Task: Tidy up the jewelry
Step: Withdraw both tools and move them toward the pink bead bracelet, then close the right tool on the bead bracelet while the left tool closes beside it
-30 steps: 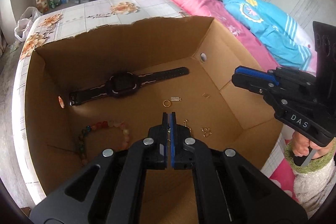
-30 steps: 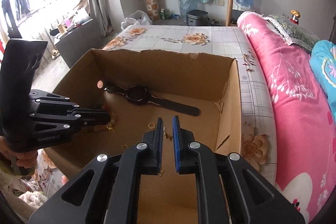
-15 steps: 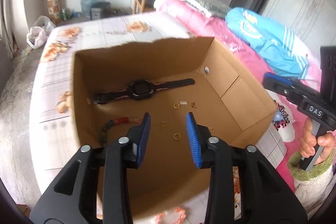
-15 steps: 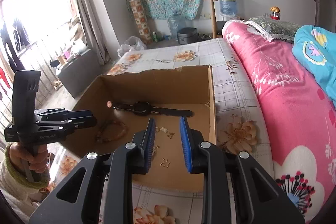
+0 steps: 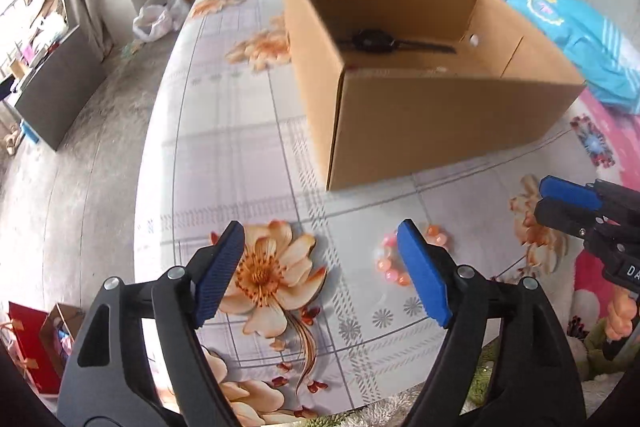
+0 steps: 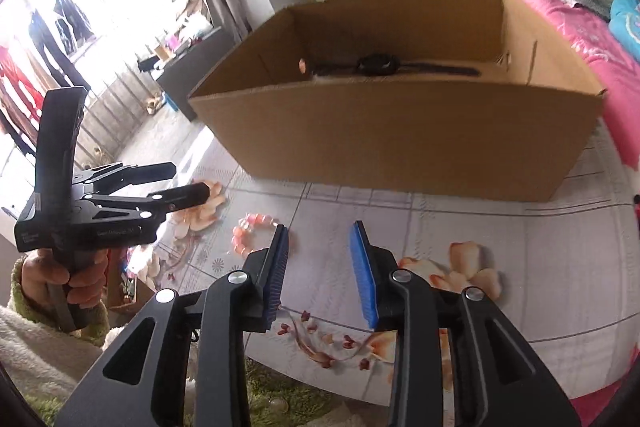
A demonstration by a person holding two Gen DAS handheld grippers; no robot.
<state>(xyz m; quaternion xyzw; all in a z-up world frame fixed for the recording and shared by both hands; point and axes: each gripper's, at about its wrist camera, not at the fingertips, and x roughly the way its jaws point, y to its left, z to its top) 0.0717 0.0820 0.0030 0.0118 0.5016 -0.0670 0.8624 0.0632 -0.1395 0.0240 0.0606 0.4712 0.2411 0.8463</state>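
A cardboard box (image 5: 440,123) stands on the flowered bed sheet, also in the right wrist view (image 6: 400,147). A black watch (image 5: 372,41) lies inside it at the back, seen too in the right wrist view (image 6: 376,65). A pink bead bracelet (image 5: 386,265) lies on the sheet in front of the box, partly behind my left gripper's right finger; it also shows in the right wrist view (image 6: 250,231). My left gripper (image 5: 320,267) is wide open and empty just above the sheet. My right gripper (image 6: 320,267) is open and empty to the bracelet's right.
A pink quilt (image 6: 592,39) and a blue blanket (image 5: 576,35) lie beyond the box. The bed's left edge drops to a grey floor (image 5: 72,155) with a dark cabinet (image 5: 56,87). A red box (image 5: 28,343) sits at lower left.
Both grippers have pulled back out of the box and down toward the sheet in front of it. The left gripper went from shut to wide open; the right one opened wider.
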